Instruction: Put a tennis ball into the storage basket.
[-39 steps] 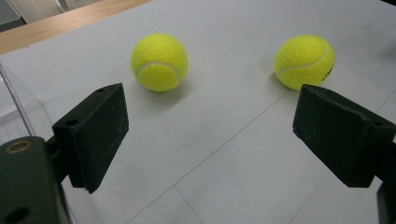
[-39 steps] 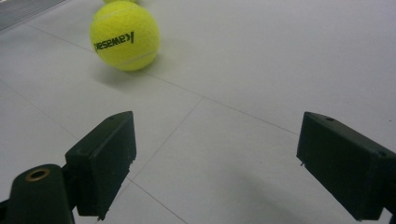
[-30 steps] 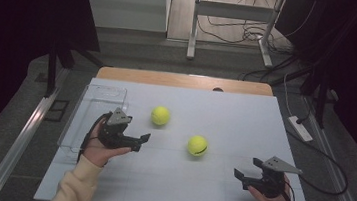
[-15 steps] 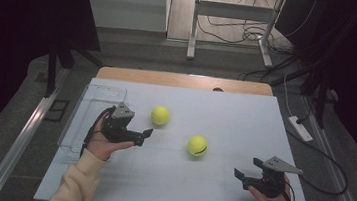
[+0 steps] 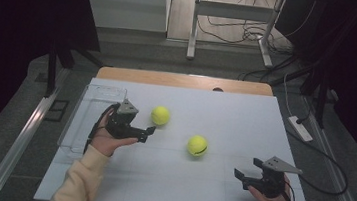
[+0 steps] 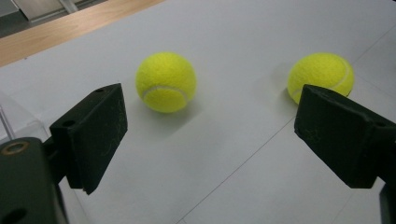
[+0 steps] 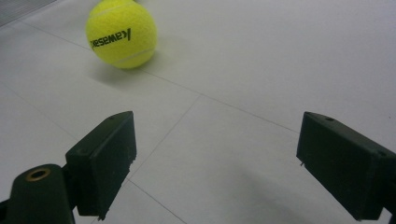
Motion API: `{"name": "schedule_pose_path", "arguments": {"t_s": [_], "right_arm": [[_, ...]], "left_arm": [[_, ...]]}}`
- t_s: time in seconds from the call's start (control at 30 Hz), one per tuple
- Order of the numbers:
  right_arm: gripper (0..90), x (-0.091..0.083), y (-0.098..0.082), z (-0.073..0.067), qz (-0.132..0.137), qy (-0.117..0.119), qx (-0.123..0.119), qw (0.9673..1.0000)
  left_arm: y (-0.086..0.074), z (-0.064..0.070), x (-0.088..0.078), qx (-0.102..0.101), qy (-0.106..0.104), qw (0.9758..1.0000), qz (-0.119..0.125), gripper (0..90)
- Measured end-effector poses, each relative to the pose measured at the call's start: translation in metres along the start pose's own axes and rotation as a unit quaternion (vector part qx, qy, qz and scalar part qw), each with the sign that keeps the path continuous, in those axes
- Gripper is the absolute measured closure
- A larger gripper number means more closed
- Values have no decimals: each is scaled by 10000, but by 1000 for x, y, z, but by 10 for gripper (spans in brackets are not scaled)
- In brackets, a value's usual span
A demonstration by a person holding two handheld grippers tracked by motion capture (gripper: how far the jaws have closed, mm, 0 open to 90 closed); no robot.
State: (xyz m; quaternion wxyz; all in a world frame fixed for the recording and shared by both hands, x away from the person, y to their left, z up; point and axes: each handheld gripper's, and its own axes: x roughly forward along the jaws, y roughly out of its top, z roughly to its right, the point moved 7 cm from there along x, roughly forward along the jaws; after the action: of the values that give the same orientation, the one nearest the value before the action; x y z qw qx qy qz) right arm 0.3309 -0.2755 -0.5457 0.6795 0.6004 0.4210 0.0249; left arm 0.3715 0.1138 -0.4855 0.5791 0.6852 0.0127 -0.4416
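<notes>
- The left gripper [image 5: 151, 130] hovers low over the table [image 5: 244, 122], jaws spread wide with nothing between them; they have just been opening a little further.
- Just ahead of it lies the nearer tennis ball [image 5: 160, 115], apart from the jaws and resting on the table.
- The second tennis ball [image 5: 197, 145] sits farther toward the middle, between the two grippers.
- The right gripper [image 5: 237, 174] waits near the table's front edge, jaws spread and empty, well apart from either ball.
- A clear tray [image 5: 91, 94] stands behind the left hand [image 5: 107, 141]; it looks empty.
- Judged from this, no ball is grasped yet: the pickup and any placing in the tray are all left to do.
</notes>
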Motion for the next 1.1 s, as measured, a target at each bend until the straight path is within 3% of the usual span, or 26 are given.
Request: {"name": "schedule_pose_path", "arguments": {"t_s": [1.1], "right_arm": [[120, 1, -1, 1, -51, -1, 0, 10000]], "left_arm": [[17, -11, 34, -54, 62, 9990, -434, 73]]}}
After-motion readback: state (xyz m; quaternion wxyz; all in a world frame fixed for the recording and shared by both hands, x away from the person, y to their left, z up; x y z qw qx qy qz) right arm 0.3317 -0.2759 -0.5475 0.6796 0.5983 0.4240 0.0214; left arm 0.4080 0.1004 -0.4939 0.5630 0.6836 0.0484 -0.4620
